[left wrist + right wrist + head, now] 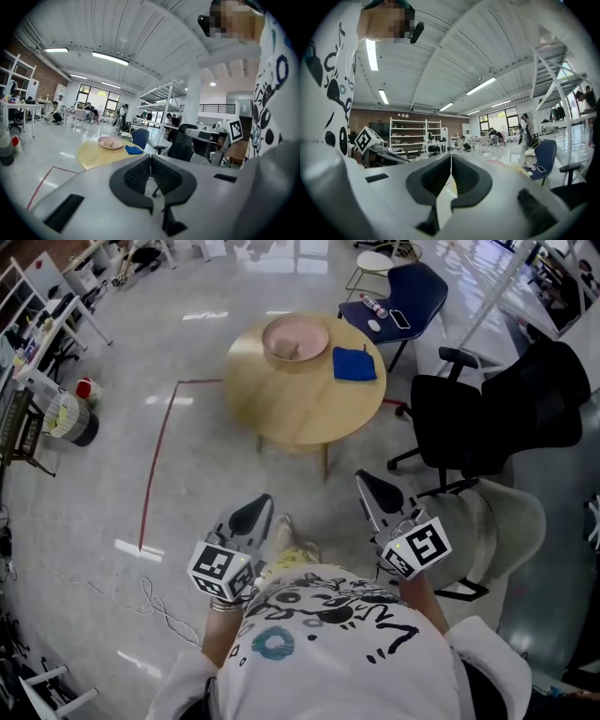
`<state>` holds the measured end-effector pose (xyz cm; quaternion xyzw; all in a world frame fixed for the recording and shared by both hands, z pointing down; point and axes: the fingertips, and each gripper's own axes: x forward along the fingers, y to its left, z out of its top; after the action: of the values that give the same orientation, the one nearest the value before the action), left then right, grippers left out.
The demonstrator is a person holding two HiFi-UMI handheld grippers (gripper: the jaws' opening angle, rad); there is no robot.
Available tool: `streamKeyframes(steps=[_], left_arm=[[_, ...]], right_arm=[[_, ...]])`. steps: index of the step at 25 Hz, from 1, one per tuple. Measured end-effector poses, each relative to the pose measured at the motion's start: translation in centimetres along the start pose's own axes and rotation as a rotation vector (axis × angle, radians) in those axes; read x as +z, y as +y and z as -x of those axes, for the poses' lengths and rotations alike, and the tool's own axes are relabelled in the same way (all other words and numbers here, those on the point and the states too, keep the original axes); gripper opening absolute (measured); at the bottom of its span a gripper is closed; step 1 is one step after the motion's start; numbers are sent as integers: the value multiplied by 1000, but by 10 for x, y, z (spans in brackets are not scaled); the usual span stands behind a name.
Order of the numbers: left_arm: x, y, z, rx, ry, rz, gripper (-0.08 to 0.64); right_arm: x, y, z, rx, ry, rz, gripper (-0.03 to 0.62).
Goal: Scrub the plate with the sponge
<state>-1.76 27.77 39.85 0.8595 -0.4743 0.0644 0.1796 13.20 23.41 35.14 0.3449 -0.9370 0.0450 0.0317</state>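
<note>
A pink plate (295, 340) sits at the far side of a round wooden table (291, 409), and a blue sponge (354, 364) lies just right of it. Both grippers are held close to the person's body, well short of the table. My left gripper (255, 514) is shut with nothing in it, and so is my right gripper (373, 487). In the left gripper view the shut jaws (150, 157) point toward the distant plate (110, 143) and sponge (134, 150). The right gripper view shows its jaws (451, 158) shut, aimed level across the room; plate and sponge are not in it.
A blue chair (405, 294) with small items stands behind the table. A black office chair (502, 413) and a grey chair (502, 521) are at the right. Red tape (157, 457) marks the floor left of the table, and cables (155, 601) lie near the person's left.
</note>
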Motion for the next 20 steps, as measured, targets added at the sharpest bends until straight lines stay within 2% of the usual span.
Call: streamKeyframes(steps=[6,20], left_arm=[[13,33,-37,-13,23,-4,20],[73,113,-111,-128,53,-59,20]], right_arm=[[0,-28,-35,-13,18,-8,28],[28,-80,-134,-102,-10,-23,28]])
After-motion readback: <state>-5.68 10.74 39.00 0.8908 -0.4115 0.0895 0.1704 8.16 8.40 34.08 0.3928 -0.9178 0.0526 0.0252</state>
